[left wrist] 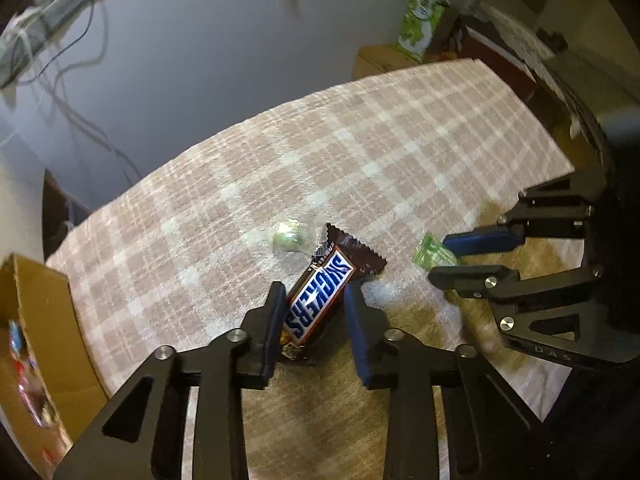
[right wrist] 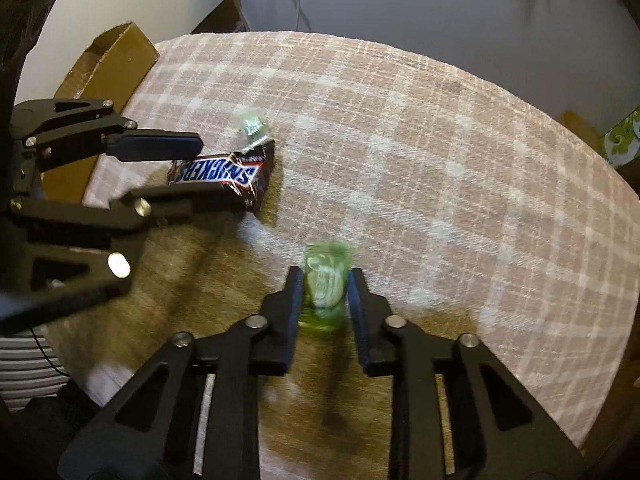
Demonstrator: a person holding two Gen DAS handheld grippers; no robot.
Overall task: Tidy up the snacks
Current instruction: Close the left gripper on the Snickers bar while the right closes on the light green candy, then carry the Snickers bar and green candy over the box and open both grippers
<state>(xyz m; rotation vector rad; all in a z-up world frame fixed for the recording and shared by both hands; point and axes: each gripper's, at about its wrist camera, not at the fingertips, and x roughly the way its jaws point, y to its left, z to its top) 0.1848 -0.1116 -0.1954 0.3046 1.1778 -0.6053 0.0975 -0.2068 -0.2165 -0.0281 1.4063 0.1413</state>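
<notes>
- Left gripper (left wrist: 314, 312): jaws narrowed around a Snickers bar (left wrist: 320, 300) lying on the plaid-covered surface (left wrist: 360, 140); the dark pad touches its side, the blue pad sits beside it, so firm pinch uncertain.
- Right gripper (right wrist: 324, 300): clamped on a green wrapped candy (right wrist: 325, 284) between its pads.
- Second green candy (left wrist: 289, 235) lies just beyond the bar's far end.
- Advice: confirm both pads bite, then lift straight, avoiding the neighbouring candy.
- Legible writing: "SNICKERS".

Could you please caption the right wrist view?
Right gripper shut on green wrapped candy; left gripper straddles brown Snickers bar.
</notes>
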